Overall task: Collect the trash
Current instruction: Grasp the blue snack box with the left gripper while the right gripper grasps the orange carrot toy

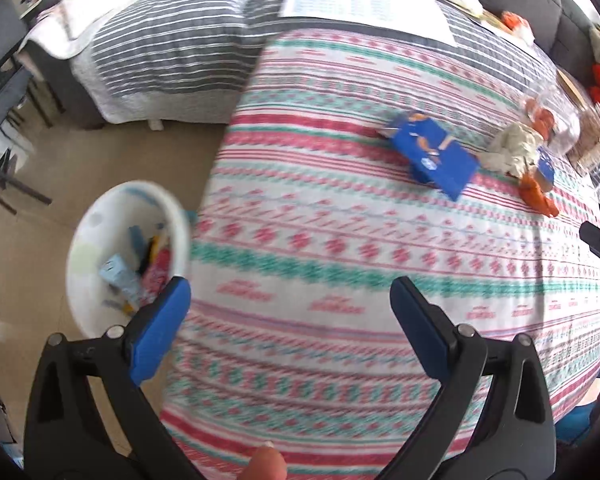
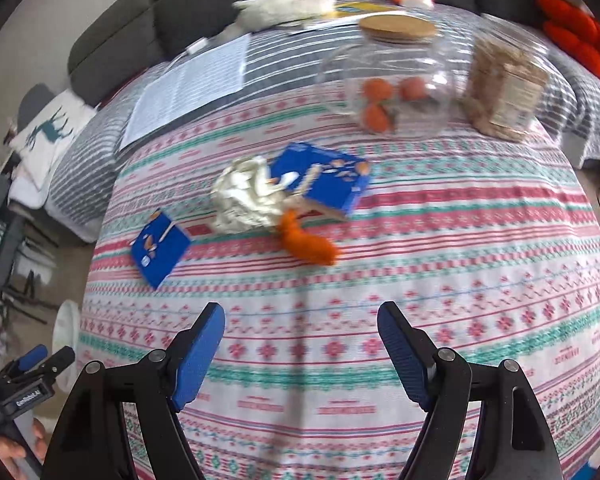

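Left gripper [image 1: 290, 292]: jaws apart, empty, hung over the tablecloth [image 1: 340, 240] edge beside the bin.
Right gripper [image 2: 301, 318]: jaws wide, nothing between, aimed toward the trash.
Trash: two blue boxes [image 2: 320, 178] [image 2: 160, 248], crumpled paper [image 2: 244, 196], orange peel [image 2: 308, 240], clustered mid-table.
Bin [image 1: 128, 252]: on the floor, close for dropping.
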The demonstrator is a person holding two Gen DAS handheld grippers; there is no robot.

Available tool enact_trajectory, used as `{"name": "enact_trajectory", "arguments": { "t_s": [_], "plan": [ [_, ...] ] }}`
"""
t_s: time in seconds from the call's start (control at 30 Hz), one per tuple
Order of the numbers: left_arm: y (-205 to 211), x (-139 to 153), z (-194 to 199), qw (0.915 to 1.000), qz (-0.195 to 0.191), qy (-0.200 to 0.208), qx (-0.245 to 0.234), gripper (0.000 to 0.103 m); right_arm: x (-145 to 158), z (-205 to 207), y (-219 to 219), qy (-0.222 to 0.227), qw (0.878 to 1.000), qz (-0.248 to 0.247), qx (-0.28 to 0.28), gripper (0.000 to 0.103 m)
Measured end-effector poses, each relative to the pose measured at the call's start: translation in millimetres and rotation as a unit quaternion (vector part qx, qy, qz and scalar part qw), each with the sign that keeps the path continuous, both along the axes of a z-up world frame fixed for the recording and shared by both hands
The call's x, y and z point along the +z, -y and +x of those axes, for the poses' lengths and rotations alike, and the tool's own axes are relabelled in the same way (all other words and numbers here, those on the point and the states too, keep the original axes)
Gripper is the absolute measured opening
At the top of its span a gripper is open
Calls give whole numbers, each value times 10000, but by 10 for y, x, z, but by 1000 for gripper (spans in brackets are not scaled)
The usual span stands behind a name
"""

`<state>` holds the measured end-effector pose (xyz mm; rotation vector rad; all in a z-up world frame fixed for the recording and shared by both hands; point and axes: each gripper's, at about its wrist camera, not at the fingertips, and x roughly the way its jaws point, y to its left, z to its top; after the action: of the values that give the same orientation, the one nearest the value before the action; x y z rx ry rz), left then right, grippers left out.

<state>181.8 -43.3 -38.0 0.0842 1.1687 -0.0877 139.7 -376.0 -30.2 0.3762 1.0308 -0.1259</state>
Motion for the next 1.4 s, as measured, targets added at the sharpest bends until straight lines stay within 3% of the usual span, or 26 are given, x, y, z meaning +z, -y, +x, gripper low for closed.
{"name": "enact_trajectory", "arguments": {
  "t_s": [0.33, 0.47, 0.67, 0.97, 1.07, 1.13, 1.4],
  "plan": [
    [741, -70, 579, 9969, -723, -232, 217, 99, -172, 38, 626, -151, 9982, -21, -582, 81],
    [1029, -136, 841, 9987, -466, -194, 50, 99, -264, 97, 761, -230, 9969, 203, -720, 81],
    [1045, -353, 1202, 9891, -957, -787, 798, 99, -379, 217, 867, -365, 9954, 349, -816, 81],
    [1227, -581, 1363, 9838, -902, -933, 1236, 99, -468, 365, 924, -439, 9924, 664, -937, 81],
    [1271, -603, 1376, 9867, -763, -813, 1185, 92, -469, 398, 887, -443, 9928, 655, -901, 81],
    [1279, -575, 1350, 9898, -658, -705, 1053, 80, -468, 414, 871, -430, 9930, 673, -872, 81],
    [1101, -479, 1113, 9944, -798, -516, 468, 73, -437, 605, 585, -295, 9966, 664, -392, 81]
  ]
}}
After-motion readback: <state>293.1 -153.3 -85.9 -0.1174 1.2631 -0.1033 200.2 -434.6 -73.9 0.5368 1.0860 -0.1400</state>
